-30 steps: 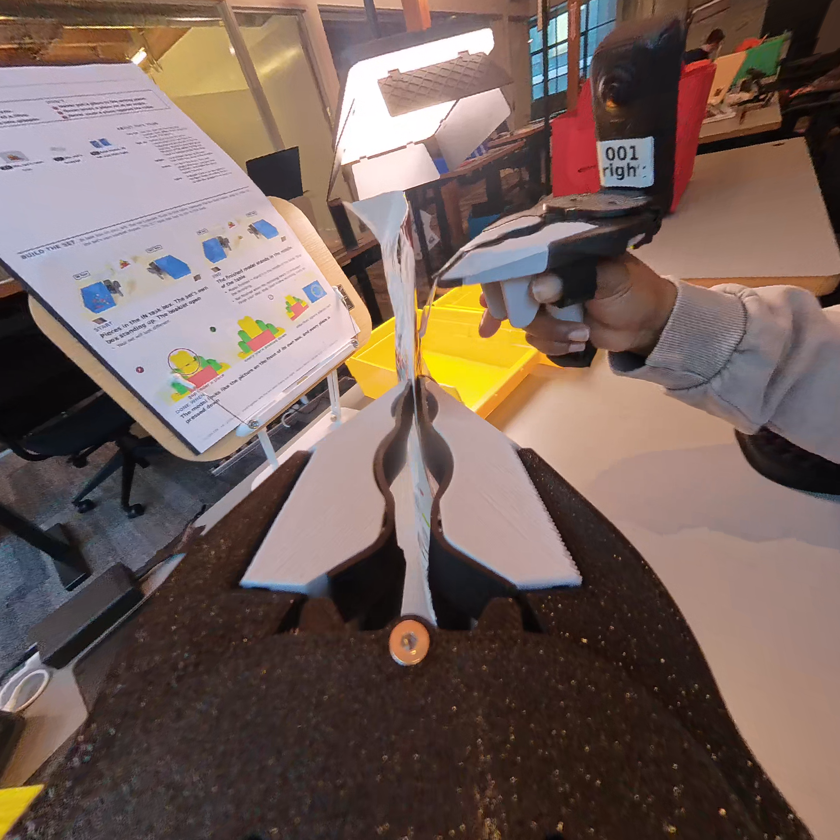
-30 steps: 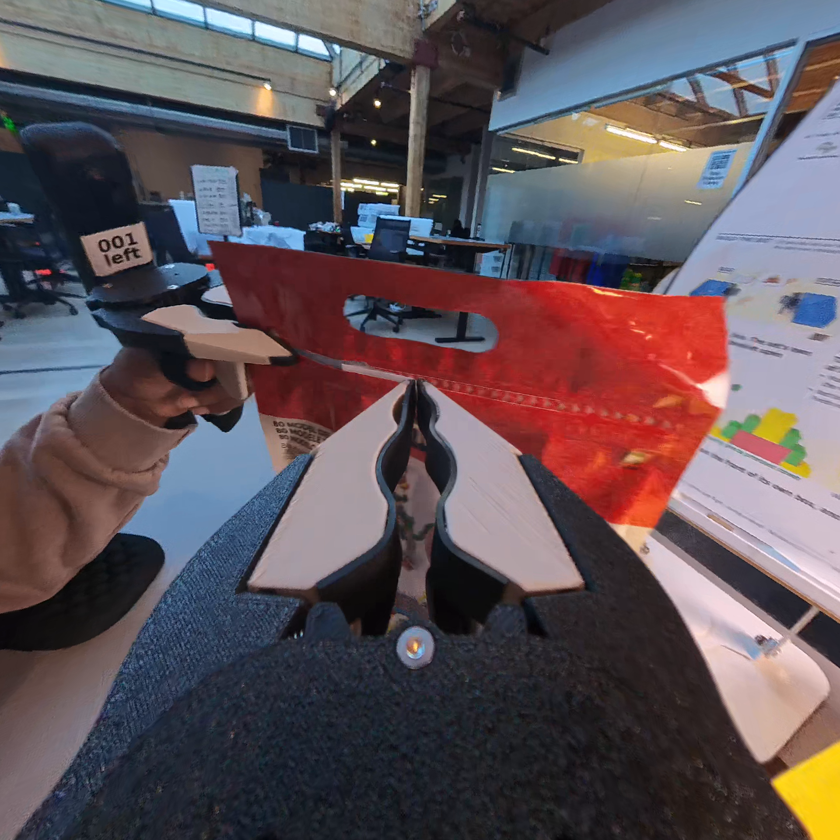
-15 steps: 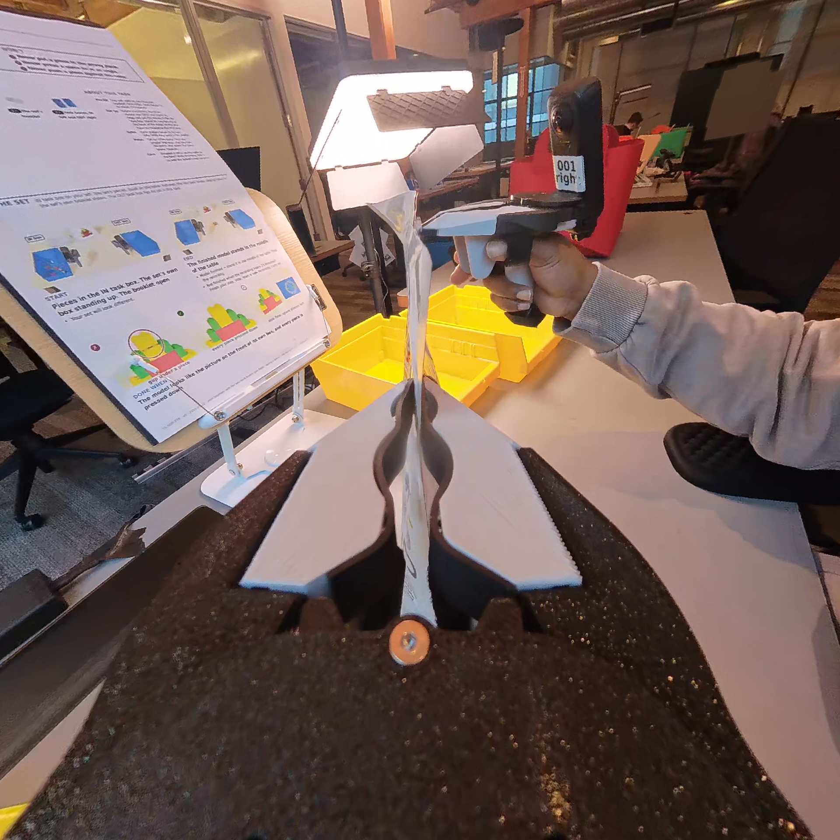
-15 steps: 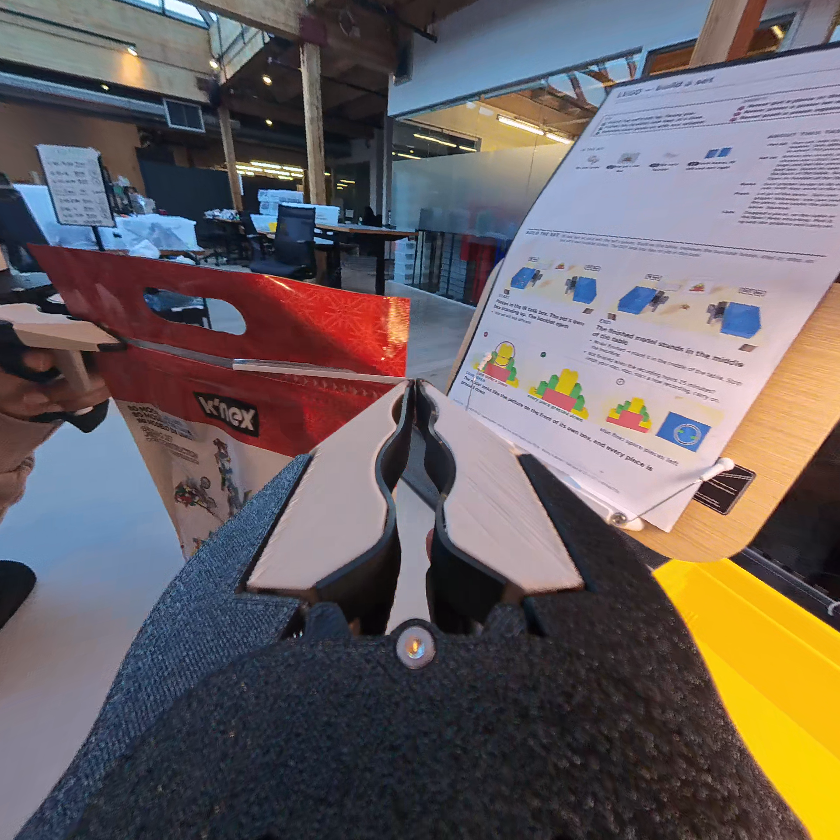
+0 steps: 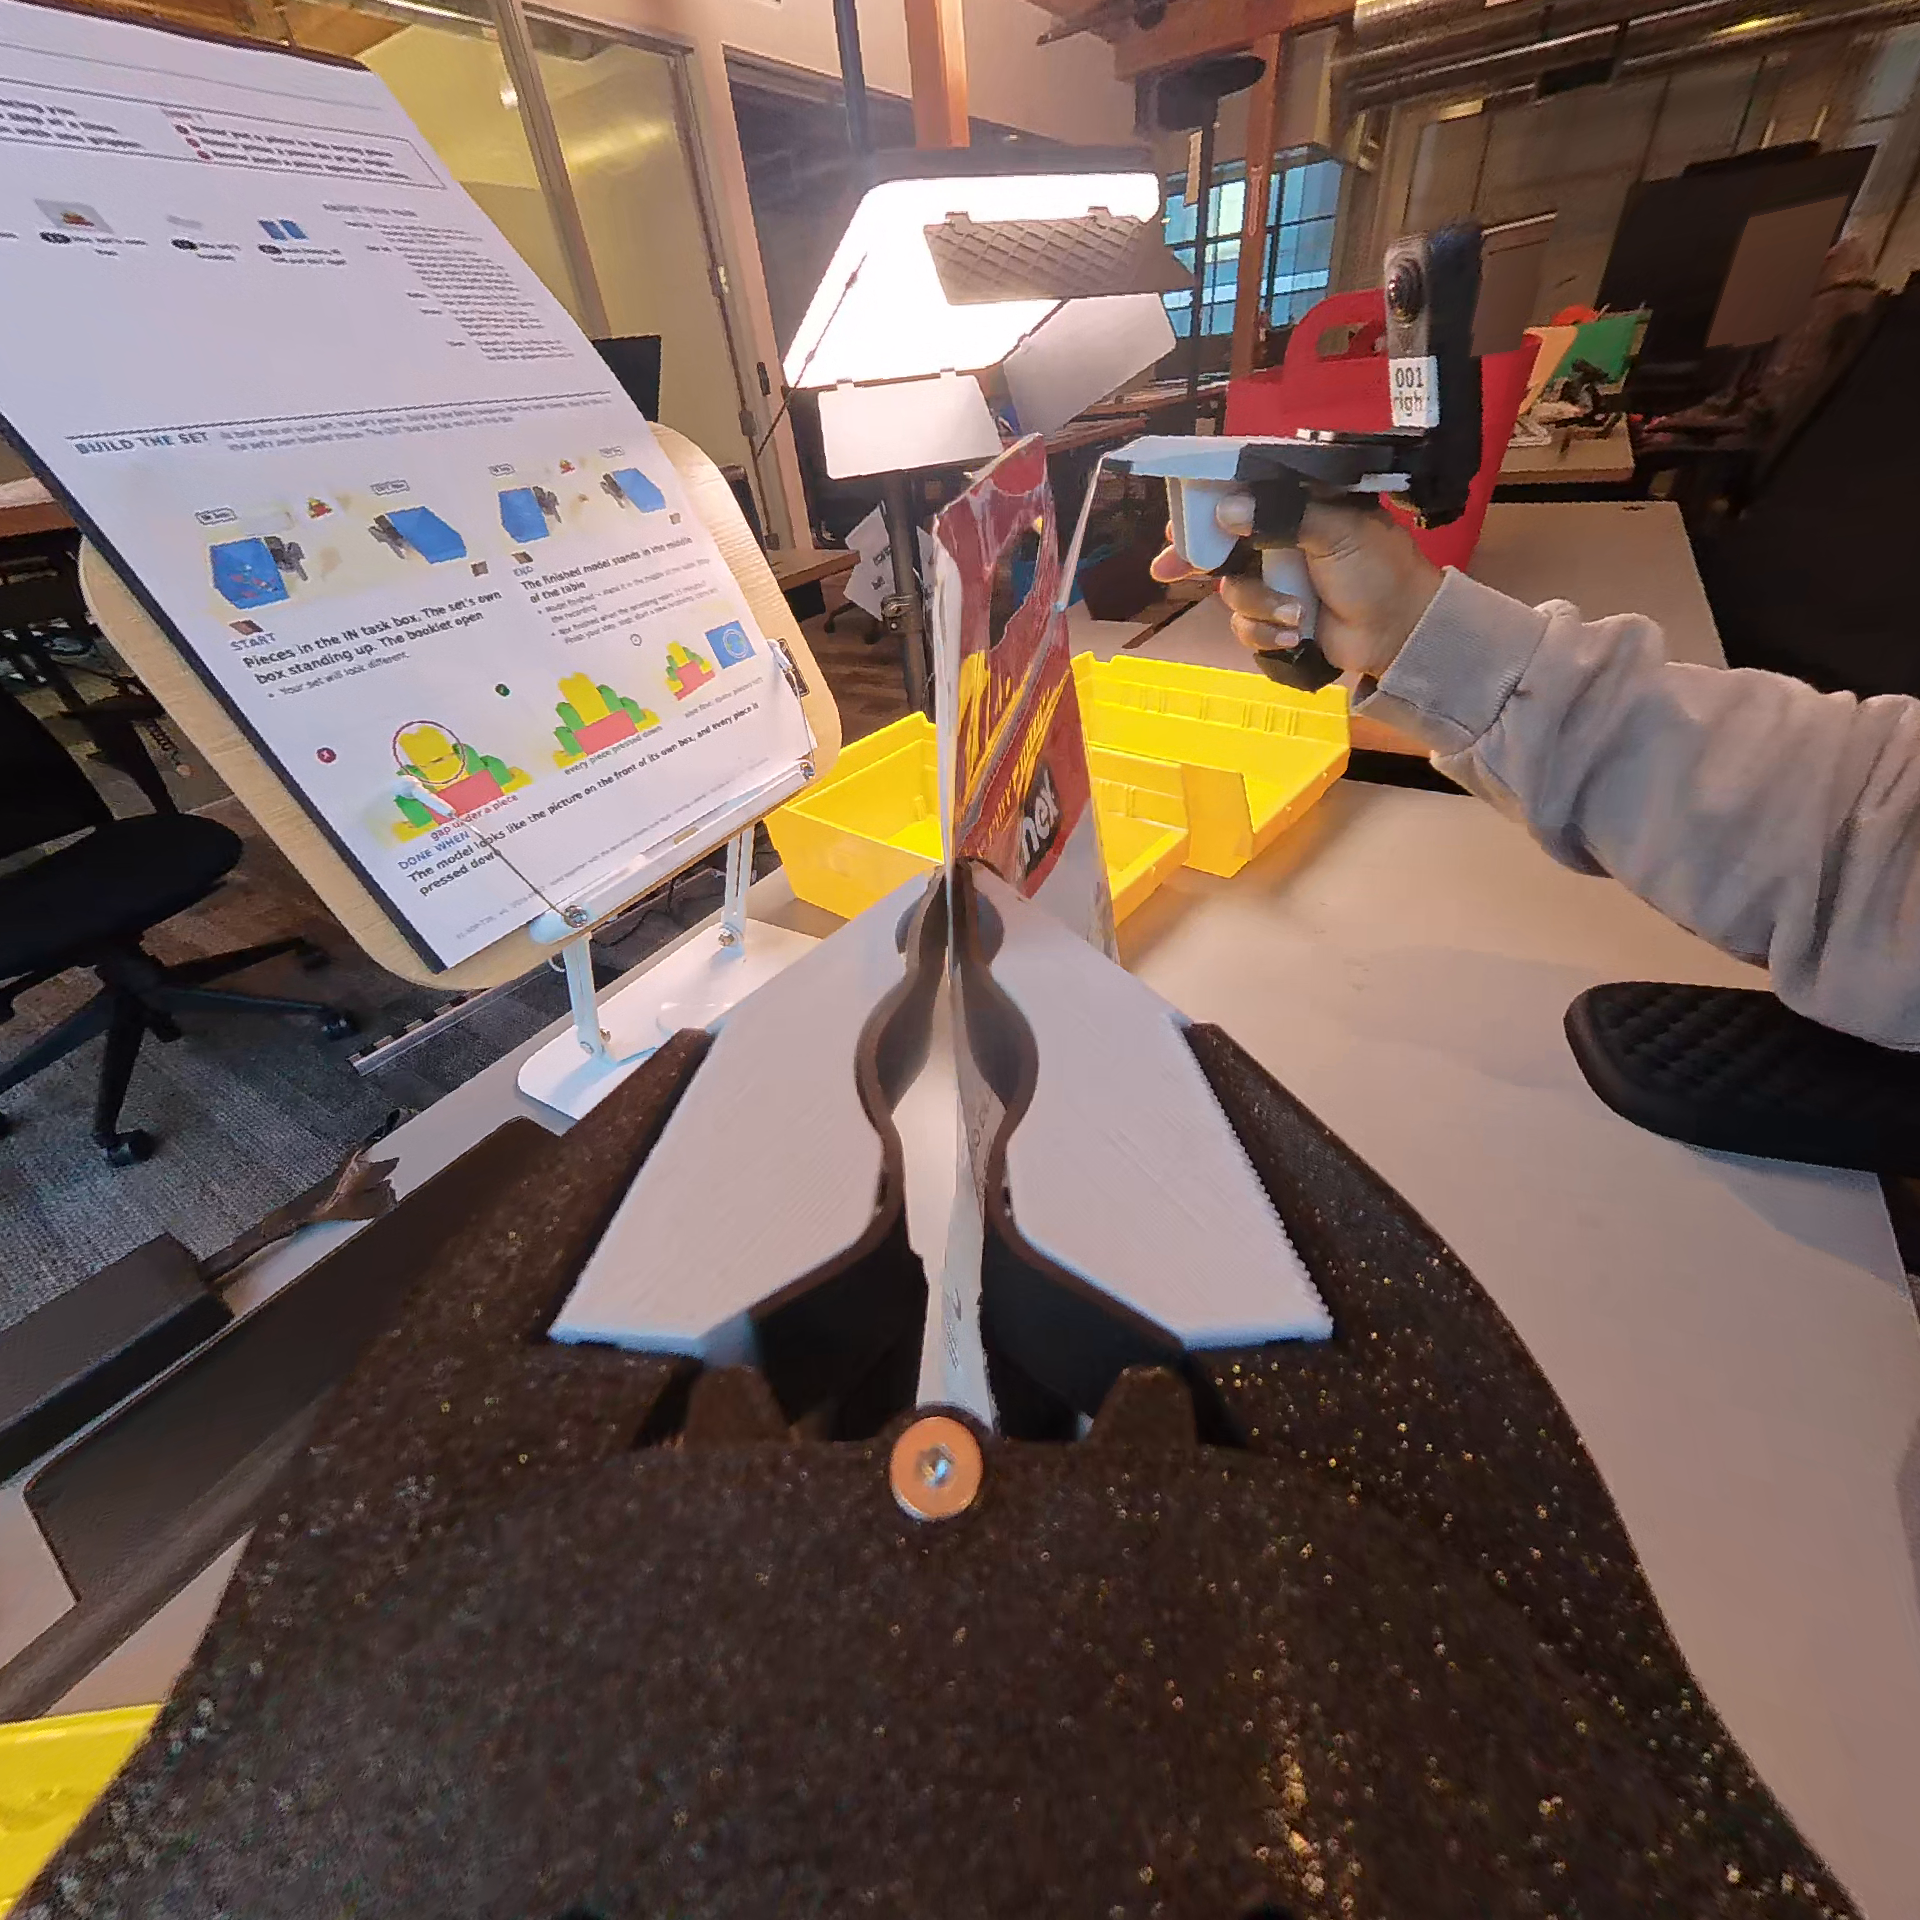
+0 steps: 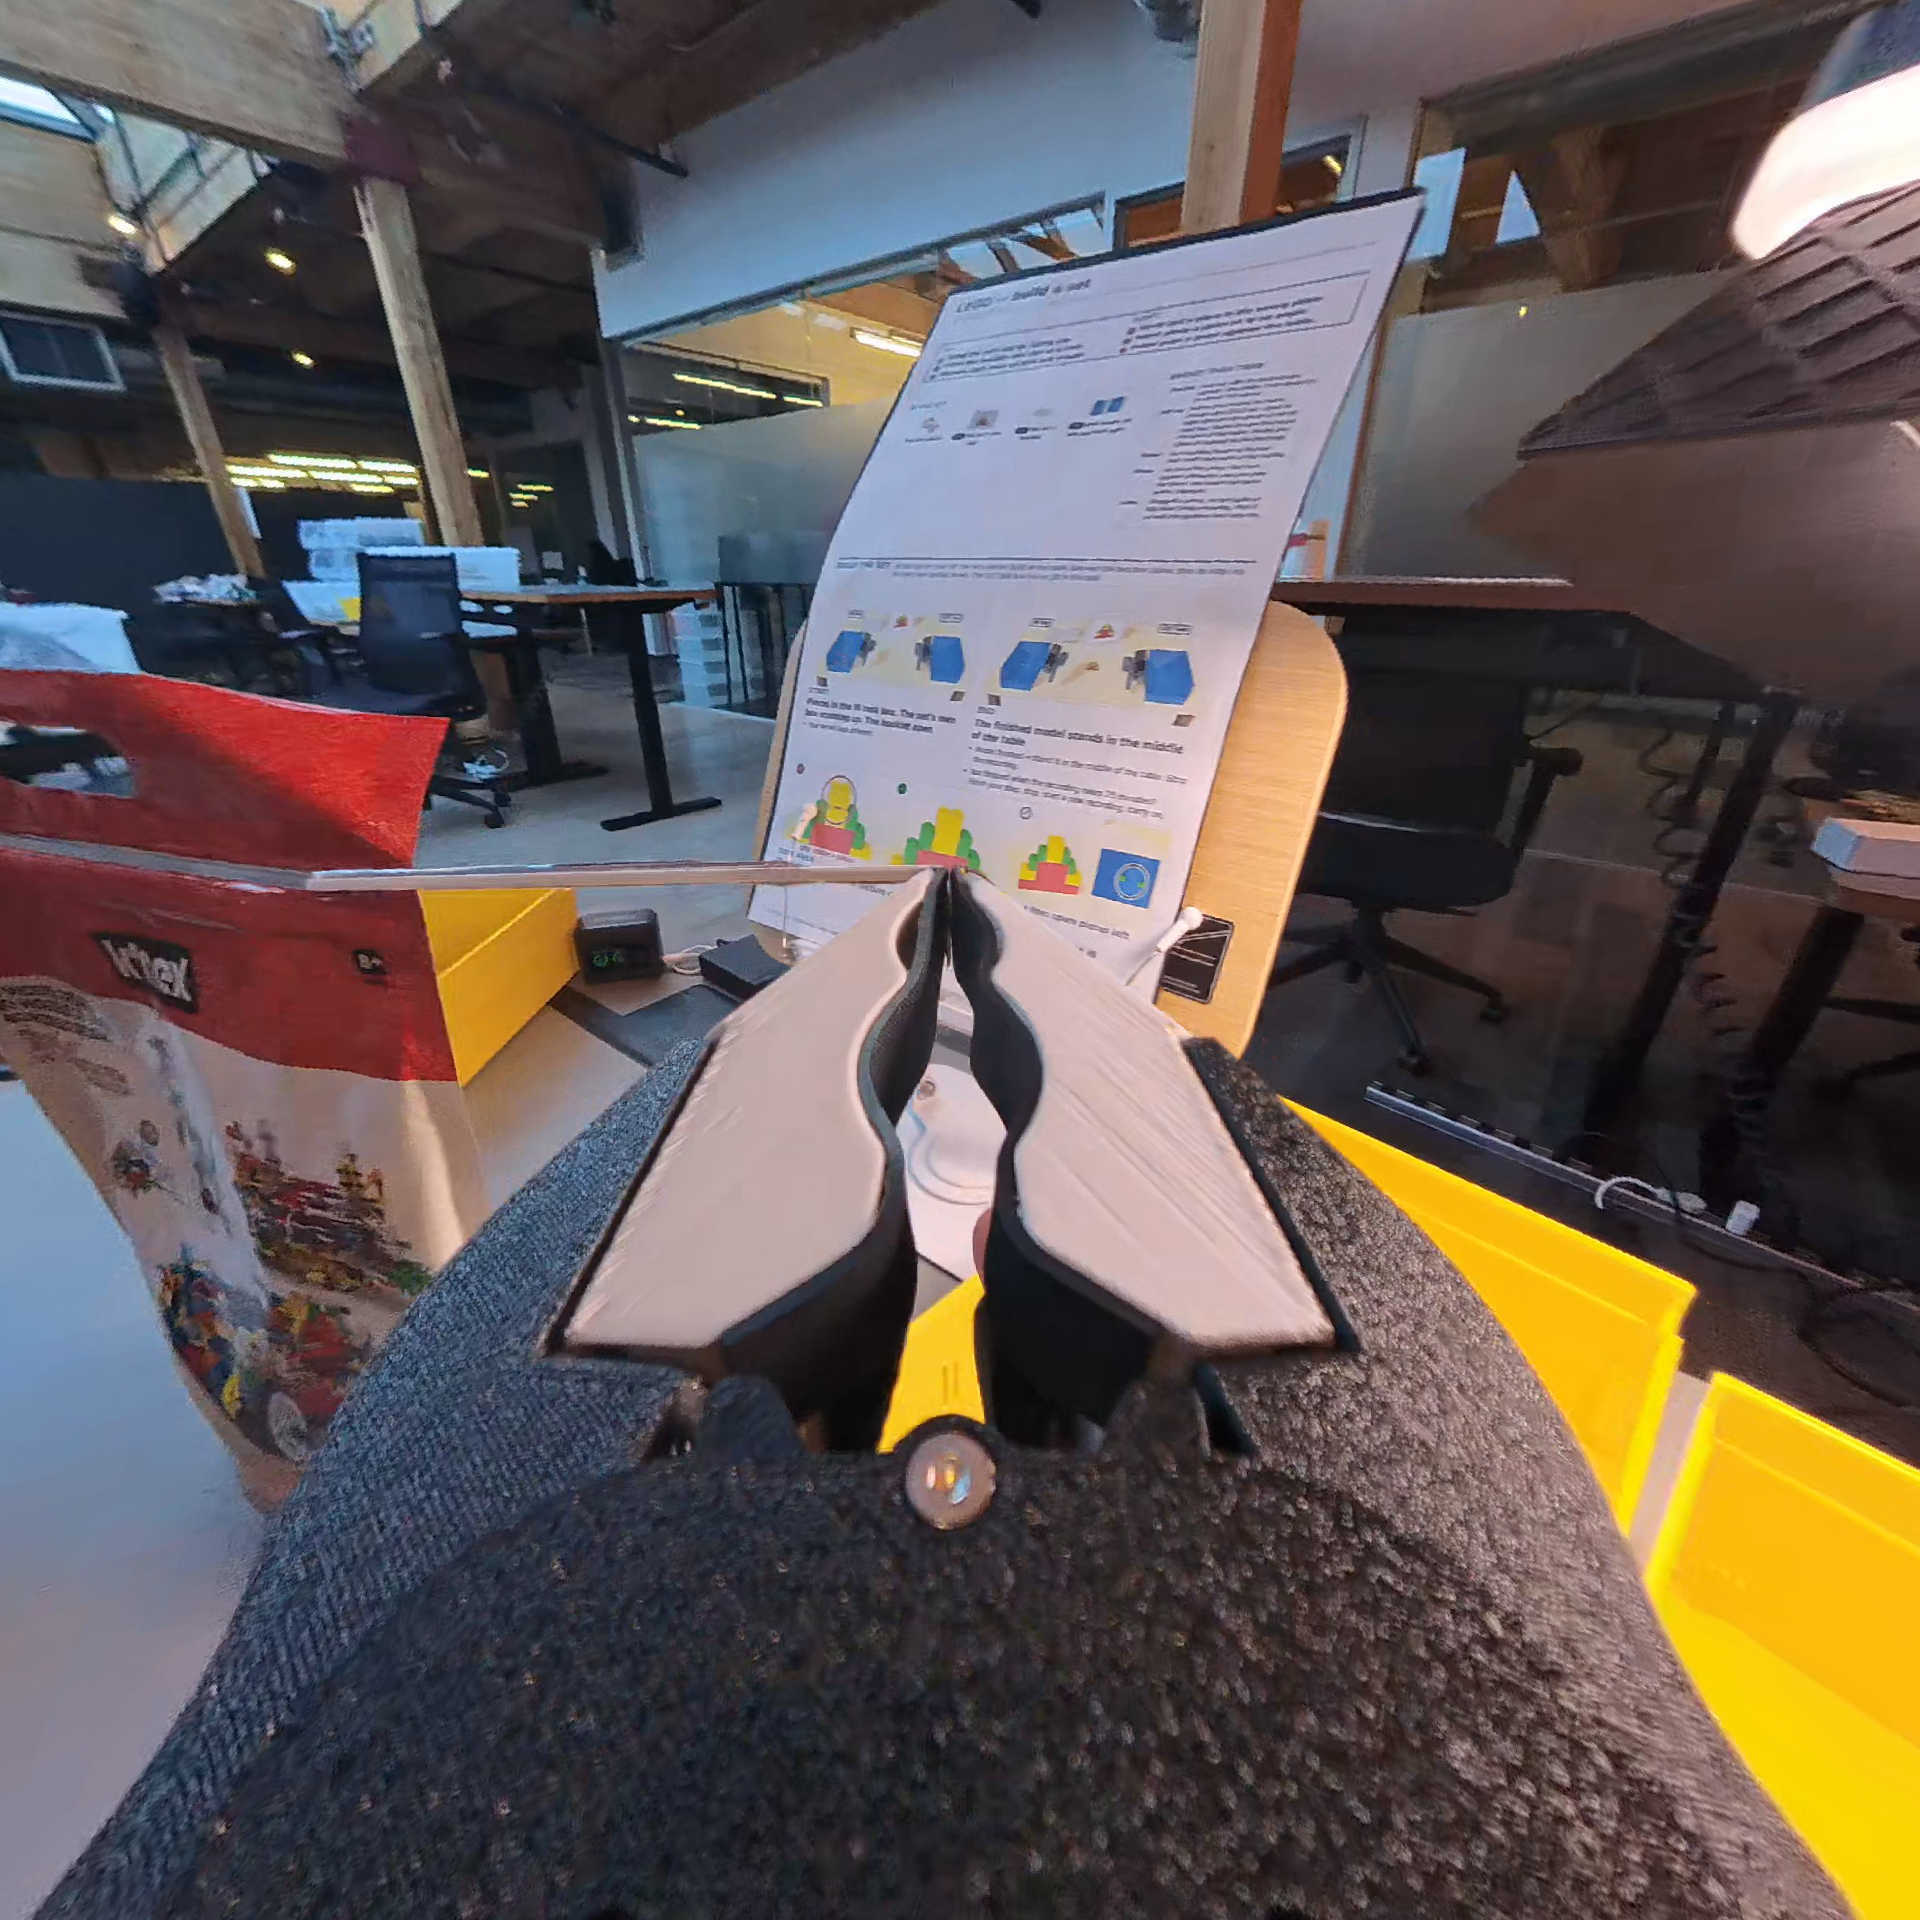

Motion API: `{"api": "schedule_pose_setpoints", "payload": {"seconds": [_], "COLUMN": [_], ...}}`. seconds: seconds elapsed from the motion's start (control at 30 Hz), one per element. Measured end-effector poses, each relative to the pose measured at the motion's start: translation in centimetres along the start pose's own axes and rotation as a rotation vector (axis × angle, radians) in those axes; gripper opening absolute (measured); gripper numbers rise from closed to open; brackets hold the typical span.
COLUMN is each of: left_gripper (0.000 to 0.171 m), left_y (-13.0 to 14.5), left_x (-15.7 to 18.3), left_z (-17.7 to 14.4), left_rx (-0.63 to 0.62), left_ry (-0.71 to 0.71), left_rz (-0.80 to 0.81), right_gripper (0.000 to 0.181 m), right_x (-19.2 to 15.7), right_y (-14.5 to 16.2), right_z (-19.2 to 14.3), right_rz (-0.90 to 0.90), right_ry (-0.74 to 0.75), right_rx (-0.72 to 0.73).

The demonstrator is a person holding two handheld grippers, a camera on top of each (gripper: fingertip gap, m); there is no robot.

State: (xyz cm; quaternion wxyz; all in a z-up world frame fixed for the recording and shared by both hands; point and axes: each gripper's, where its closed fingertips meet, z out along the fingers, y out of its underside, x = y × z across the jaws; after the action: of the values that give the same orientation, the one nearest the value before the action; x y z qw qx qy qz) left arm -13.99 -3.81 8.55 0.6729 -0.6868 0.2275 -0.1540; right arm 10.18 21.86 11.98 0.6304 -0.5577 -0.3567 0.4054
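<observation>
Left wrist view: left gripper (image 5: pixel 951 883) jaws clamp red-and-white plastic pouch (image 5: pixel 1013 707); right gripper (image 6: pixel 948 881), two o'clock, jaws pinch its torn clear strip (image 6: pixel 582 876).

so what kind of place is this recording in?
Probably an open-plan workshop office set up for data collection: a white worktable with yellow plastic bins, a printed instruction sheet on a wooden stand, a lit studio light panel, and desks with office chairs behind.
</observation>
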Motion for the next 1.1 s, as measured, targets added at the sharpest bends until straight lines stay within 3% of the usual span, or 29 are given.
{"api": "schedule_pose_setpoints", "payload": {"seconds": [0.17,0.43,0.47,0.53,0.6,0.67,0.87,1.1], "left_gripper": [0.000,0.000,0.000,0.000,0.000,0.000,0.000,0.020], "left_y": [0.2,0.9,0.9,0.4,0.2,-0.3,-0.5,-1.4], "left_x": [-0.8,-1.5,-2.4,-2.9,-1.9,-1.2,-1.2,-1.2], "left_z": [-0.4,0.0,-0.6,-2.4,-2.4,-1.5,-0.8,-2.3], "left_rx": [0.007,-0.020,-0.020,0.015,0.000,0.019,0.057,0.077], "left_ry": [-0.007,-0.045,-0.090,-0.084,-0.059,-0.038,-0.048,-0.066], "left_rz": [-0.023,-0.009,-0.006,-0.028,0.020,0.025,0.013,0.040], "right_gripper": [0.000,0.000,0.000,0.000,0.000,0.000,0.000,0.000], "right_x": [3.5,4.8,7.1,10.0,9.1,7.5,3.7,3.4], "right_y": [-1.0,-1.7,-2.5,-3.6,-2.0,-2.1,-1.9,0.8], "right_z": [-3.1,-5.2,-6.5,-9.7,-10.3,-10.7,-11.9,-15.7], "right_rz": [0.040,-0.002,0.014,0.133,-0.013,-0.044,-0.069,-0.078], "right_ry": [0.068,0.119,0.219,0.244,0.247,0.222,0.140,0.144], "right_rx": [0.042,0.043,0.095,0.172,0.043,0.036,0.004,-0.128]}}
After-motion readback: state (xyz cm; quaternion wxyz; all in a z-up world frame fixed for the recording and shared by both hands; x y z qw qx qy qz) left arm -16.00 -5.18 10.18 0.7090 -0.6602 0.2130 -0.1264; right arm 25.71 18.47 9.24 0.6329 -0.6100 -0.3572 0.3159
